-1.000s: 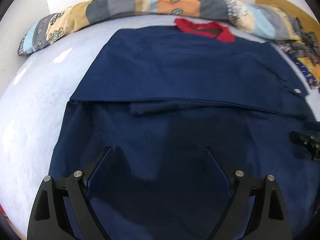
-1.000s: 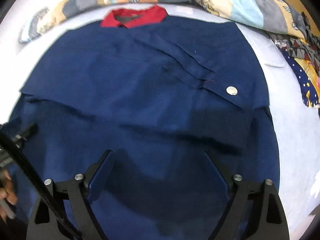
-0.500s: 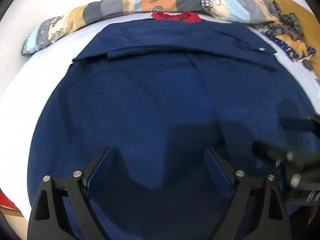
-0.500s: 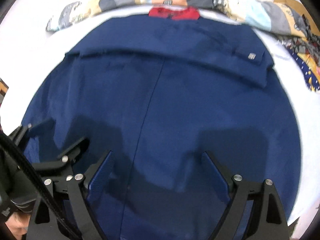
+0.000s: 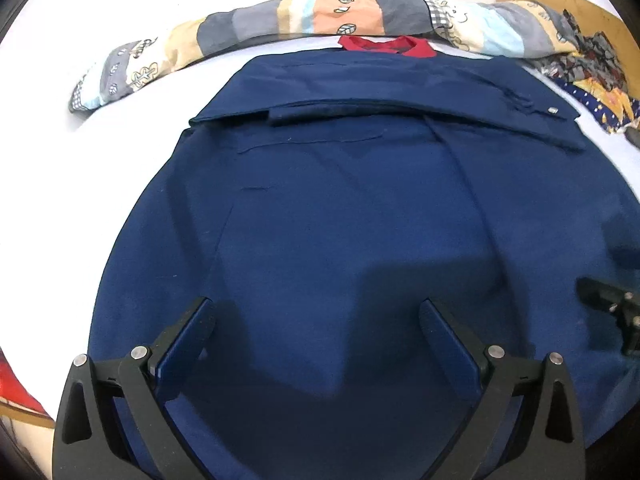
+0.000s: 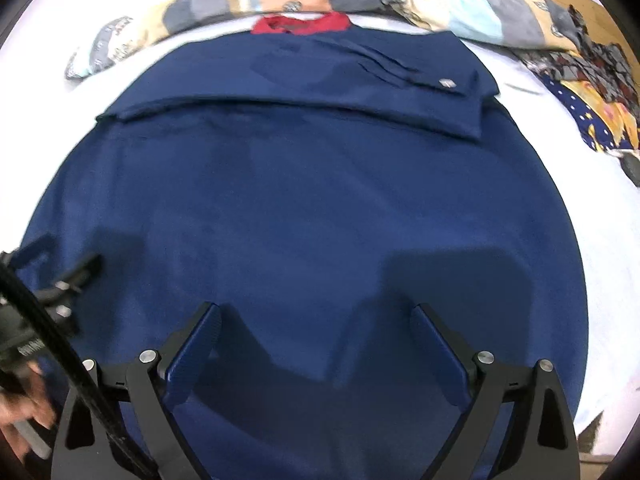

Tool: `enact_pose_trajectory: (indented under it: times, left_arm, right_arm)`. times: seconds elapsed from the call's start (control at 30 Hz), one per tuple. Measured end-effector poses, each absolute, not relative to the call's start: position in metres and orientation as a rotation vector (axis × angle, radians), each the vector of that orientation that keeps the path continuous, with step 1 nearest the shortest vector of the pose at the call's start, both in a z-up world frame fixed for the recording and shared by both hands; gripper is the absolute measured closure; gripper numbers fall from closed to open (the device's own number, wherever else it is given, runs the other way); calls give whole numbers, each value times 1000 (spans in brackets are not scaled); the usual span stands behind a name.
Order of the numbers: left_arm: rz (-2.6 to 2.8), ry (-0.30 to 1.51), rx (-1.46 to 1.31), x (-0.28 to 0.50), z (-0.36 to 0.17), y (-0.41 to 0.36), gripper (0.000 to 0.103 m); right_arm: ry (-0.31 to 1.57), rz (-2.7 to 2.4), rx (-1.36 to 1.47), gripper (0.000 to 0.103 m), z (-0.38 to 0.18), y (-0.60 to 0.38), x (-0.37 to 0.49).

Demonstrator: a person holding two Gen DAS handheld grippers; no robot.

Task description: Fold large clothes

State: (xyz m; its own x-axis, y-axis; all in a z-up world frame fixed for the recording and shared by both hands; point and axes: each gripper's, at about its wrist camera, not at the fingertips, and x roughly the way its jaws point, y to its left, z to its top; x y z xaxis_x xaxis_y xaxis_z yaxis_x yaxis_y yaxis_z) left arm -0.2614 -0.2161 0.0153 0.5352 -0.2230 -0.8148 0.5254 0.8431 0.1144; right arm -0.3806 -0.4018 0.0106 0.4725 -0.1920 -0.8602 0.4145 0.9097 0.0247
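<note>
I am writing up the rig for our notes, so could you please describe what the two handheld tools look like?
Both tools match. The left tool and right tool each have a matte black frame with triangular cut-outs, silver round bolt heads at the joints, and two flat fingers faced with dark blue pads. In the right wrist view a black cable runs past the left tool's body, which carries small white lettering too blurred to read.

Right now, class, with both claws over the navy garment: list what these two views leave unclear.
- Navy garment: near hem, both views, cut off behind each claw's frame.
- Small metal fastener: right wrist view, too blurred to tell snap from button.
- Right claw: left wrist view, clipped at the edge.
- Patterned quilt: its far right end merges into the jumbled cloth beside it.
</note>
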Motion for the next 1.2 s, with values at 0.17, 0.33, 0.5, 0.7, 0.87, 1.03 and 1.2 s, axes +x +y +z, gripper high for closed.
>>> enact_pose_trajectory:
  times: [0.17,0.33,0.5,0.7,0.87,1.03,1.2]
  left_arm:
    - [-462,912,359,-259,13,-215,0]
    - [-457,906,361,-263,14,-210,0]
    - [-446,892,352,-270,12,-205,0]
    - [-446,850,351,-282,10,-199,0]
    - [-439,832,346,-290,8,-194,0]
    - [-423,821,330,-296,8,-191,0]
    - [-414,820,324,-305,7,-187,0]
  right_arm:
    - [1021,-382,219,0,7,-402,-379]
    - [1012,-385,218,0,5,-402,-379]
    - [991,-401,208,0,2,-398,-380]
    - [962,-415,220,0,2,-396,-384]
    - [914,-414,212,0,0,-393,-392]
    - [918,-427,222,0,0,-389,-397]
    - [941,-435,257,0,0,-387,-409]
